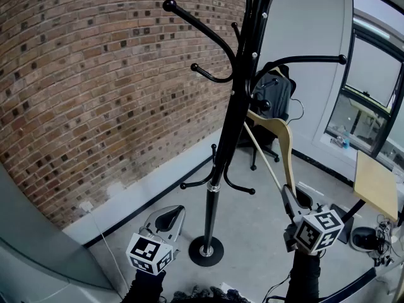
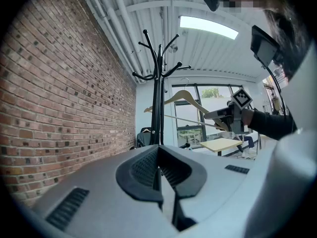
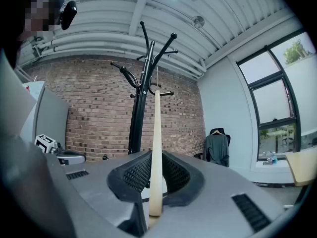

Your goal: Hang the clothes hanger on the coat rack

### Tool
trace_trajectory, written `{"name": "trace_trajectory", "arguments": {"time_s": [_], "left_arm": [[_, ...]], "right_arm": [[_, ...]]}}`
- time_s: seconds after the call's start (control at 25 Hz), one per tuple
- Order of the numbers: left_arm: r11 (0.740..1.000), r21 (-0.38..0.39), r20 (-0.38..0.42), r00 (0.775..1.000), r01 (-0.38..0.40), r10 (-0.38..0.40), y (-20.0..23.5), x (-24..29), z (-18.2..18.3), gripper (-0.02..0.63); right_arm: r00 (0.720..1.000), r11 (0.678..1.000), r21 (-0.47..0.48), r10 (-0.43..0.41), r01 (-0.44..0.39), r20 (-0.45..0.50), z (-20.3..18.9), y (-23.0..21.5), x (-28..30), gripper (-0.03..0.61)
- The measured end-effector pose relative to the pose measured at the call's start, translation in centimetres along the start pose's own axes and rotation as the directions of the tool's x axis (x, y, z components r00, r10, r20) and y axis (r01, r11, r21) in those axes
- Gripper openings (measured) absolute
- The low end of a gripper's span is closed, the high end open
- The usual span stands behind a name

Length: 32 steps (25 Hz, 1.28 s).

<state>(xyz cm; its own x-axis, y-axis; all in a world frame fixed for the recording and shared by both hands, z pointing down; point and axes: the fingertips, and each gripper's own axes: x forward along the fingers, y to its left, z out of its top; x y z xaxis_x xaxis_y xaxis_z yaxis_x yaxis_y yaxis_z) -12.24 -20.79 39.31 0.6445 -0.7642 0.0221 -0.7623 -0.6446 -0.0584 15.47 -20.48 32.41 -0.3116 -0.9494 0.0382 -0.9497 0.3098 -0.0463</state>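
The black coat rack (image 1: 235,100) stands on a round base in the middle of the floor. My right gripper (image 1: 291,199) is shut on one end of a light wooden clothes hanger (image 1: 285,141) and holds it up just right of the rack's pole. In the right gripper view the wooden hanger (image 3: 156,133) rises from between the jaws of the right gripper (image 3: 154,168) toward the coat rack (image 3: 140,108). I cannot tell whether its hook rests on an arm. My left gripper (image 1: 168,222) hangs low on the left, shut and empty; in its own view the left gripper (image 2: 159,170) faces the rack (image 2: 157,103).
A brick wall (image 1: 95,87) runs along the left. Behind the rack stands an office chair with a dark garment (image 1: 276,96) over it. A light wooden desk (image 1: 375,185) and windows are at the right, with cables on the floor nearby.
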Motion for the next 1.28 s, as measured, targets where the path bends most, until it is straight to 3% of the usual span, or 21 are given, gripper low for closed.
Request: {"name": "trace_trajectory", "arguments": {"time_s": [0.48, 1.28], "left_arm": [[1.000, -0.026, -0.002, 1.000, -0.003, 0.003, 0.1, 1.0, -0.7, 0.008], [0.999, -0.019, -0.041, 0.998, -0.039, 0.039, -0.9, 3.9, -1.6, 0.008]], "right_arm": [[0.998, 0.999, -0.026, 0.030, -0.031, -0.047, 2.8, -0.5, 4.4, 0.058], [0.979, 0.986, 0.003, 0.168, -0.169, -0.111, 0.1, -1.0, 11.1, 0.058]]}}
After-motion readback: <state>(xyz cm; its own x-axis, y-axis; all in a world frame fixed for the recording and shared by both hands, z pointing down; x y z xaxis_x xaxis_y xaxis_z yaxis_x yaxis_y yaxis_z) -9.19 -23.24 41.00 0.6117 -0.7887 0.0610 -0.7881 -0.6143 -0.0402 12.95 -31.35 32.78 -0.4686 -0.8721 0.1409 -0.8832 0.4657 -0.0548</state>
